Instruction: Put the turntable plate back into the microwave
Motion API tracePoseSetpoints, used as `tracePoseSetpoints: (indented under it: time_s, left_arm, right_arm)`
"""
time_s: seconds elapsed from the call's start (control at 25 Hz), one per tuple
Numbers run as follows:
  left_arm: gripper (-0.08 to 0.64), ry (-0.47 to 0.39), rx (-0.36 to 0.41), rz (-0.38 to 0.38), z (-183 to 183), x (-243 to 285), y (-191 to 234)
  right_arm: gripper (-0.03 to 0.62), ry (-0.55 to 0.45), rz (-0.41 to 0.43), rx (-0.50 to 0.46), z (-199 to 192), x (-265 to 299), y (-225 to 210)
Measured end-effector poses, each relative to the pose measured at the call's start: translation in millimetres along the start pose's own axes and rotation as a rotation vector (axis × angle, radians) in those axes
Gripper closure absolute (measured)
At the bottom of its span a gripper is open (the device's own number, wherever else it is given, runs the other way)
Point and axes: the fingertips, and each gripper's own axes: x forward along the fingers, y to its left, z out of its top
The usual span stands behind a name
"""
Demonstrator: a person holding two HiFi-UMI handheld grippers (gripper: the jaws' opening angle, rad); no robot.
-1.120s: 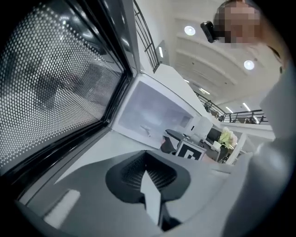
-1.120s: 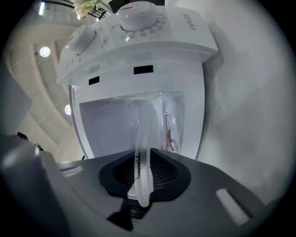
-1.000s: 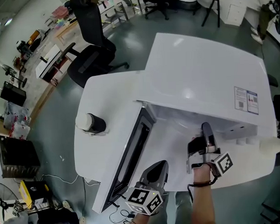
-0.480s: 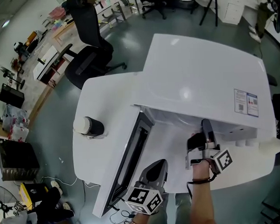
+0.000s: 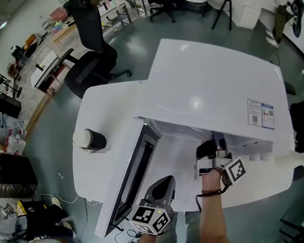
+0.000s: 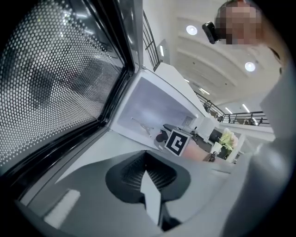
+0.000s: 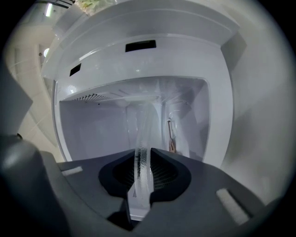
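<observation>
The white microwave (image 5: 210, 91) stands with its door (image 5: 136, 174) swung open to the left. My right gripper (image 5: 217, 140) is at the mouth of the cavity (image 7: 106, 125), shut on the clear glass turntable plate (image 7: 143, 134). The plate shows edge-on between the jaws and reaches into the cavity. My left gripper (image 5: 165, 180) hangs in front of the open door, shut with nothing in it. In the left gripper view its closed jaws (image 6: 147, 171) point past the mesh door window (image 6: 55, 83) toward the right gripper's marker cube (image 6: 178, 142).
A black-and-white cup (image 5: 89, 139) stands on the white table (image 5: 102, 110) left of the door. A black office chair (image 5: 93, 66) is beyond the table. The open door takes up the space left of the cavity.
My right gripper has edged slightly further under the microwave's top edge with the plate. The left gripper has kept still. The head view has shifted a little.
</observation>
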Motion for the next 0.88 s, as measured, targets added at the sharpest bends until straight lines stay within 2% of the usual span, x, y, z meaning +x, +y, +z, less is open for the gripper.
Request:
tracePoseSetpoints:
  time_s: [0.32,0.88]
  left_arm:
    - [0.560,0.000,-0.004,0.002,0,3,0]
    - [0.560,0.012,-0.002,0.001,-2,6,0]
  right_arm:
    - [0.532,0.003,0.015,-0.004,4,9,4]
    - [0.531,-0.023,-0.027,-0.005,10,20,-4]
